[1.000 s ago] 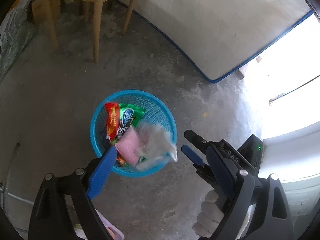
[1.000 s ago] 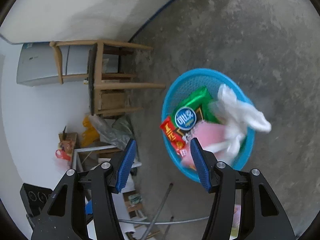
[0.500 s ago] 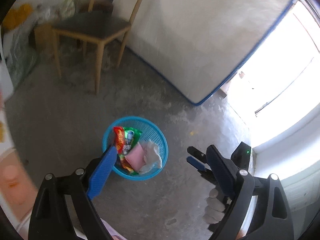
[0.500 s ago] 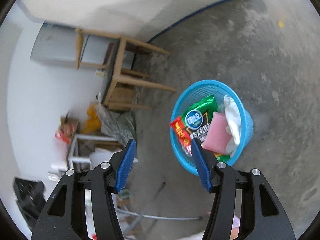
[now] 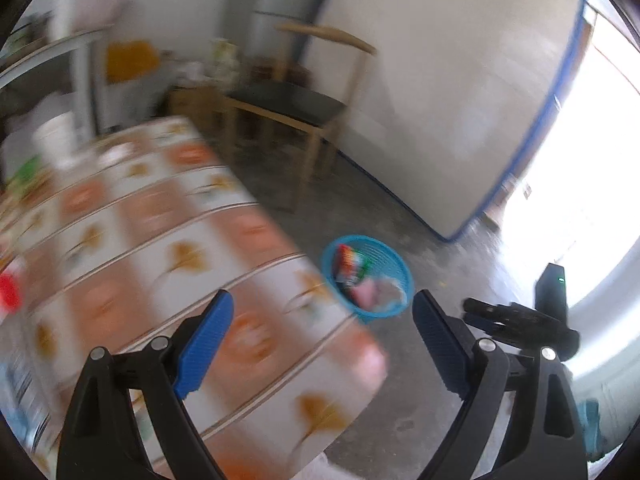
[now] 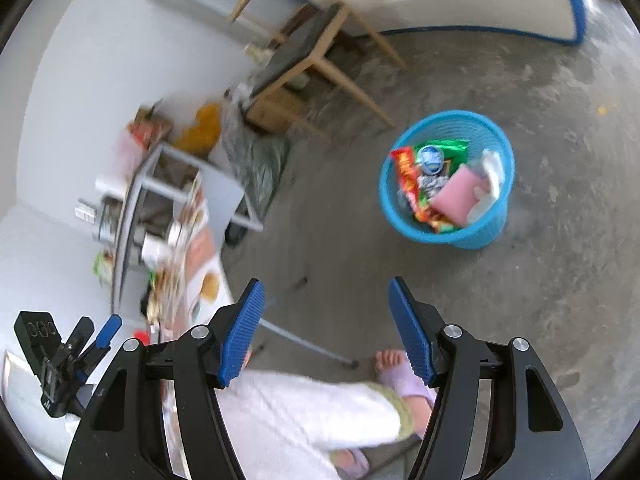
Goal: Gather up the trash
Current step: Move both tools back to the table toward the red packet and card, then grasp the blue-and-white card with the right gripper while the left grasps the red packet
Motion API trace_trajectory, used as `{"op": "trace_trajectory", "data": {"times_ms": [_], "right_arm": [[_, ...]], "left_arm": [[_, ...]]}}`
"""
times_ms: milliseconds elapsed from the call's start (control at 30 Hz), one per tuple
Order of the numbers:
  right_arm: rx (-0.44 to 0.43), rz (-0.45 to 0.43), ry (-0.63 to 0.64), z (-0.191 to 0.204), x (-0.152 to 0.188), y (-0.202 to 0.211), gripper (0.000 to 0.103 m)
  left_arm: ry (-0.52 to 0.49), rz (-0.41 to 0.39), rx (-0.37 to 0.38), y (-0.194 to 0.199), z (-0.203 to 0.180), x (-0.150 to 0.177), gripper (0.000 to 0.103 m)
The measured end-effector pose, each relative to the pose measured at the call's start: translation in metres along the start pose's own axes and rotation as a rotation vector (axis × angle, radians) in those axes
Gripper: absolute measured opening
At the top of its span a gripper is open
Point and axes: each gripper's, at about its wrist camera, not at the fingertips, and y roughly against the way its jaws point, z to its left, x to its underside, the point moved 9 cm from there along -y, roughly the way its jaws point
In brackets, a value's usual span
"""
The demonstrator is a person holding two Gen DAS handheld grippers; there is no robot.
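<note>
Trash (image 6: 444, 188) now sits in the blue basket (image 6: 486, 236) on the floor, off the counter (image 5: 160, 240) corner. Both grippers have pulled up and away from it: the left gripper (image 5: 320, 344) has spread, empty jaws; the right gripper (image 6: 326, 328) has its jaws opening, nothing between. A second ago both hung just over the basket; now the counter fills the left view, so more collecting likely follows.
</note>
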Motion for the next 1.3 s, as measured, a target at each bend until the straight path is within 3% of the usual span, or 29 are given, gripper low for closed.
{"op": "trace_trajectory", "data": {"times_ms": [167,333,400,533,667,833,933,1167,1300], "right_arm": [[-0.064,0.054,0.156,0.075,0.02,-0.015,0.063],[-0.145,0.169,0.352,0.163,0.056,-0.049,0.063],[-0.186,0.223,0.435,0.201,0.081,-0.064,0.063],[-0.212,0.295,0.632,0.263,0.136,-0.08,0.063],[-0.216,0.326,0.95,0.321,0.194,-0.094,0.067],[-0.265,0.301,1.43,0.387,0.258,-0.112,0.082],[-0.311,0.331,1.621,0.411,0.288,-0.125,0.086],[-0.32,0.494,1.863,0.439,0.33,-0.177,0.086],[-0.309,0.593,1.908,0.443,0.343,-0.202,0.086]], "left_arm": [[0.132,-0.134,-0.115,0.081,0.078,0.034,0.089],[0.247,-0.256,-0.249,0.149,0.152,0.056,0.086],[0.323,-0.289,-0.315,0.171,0.185,0.069,0.083],[0.446,-0.328,-0.367,0.205,0.237,0.094,0.079],[0.568,-0.351,-0.394,0.233,0.283,0.115,0.077],[0.719,-0.338,-0.423,0.243,0.338,0.137,0.071],[0.785,-0.324,-0.461,0.248,0.365,0.151,0.069],[0.859,-0.245,-0.434,0.231,0.41,0.164,0.067],[0.851,-0.229,-0.402,0.218,0.416,0.159,0.064]]}}
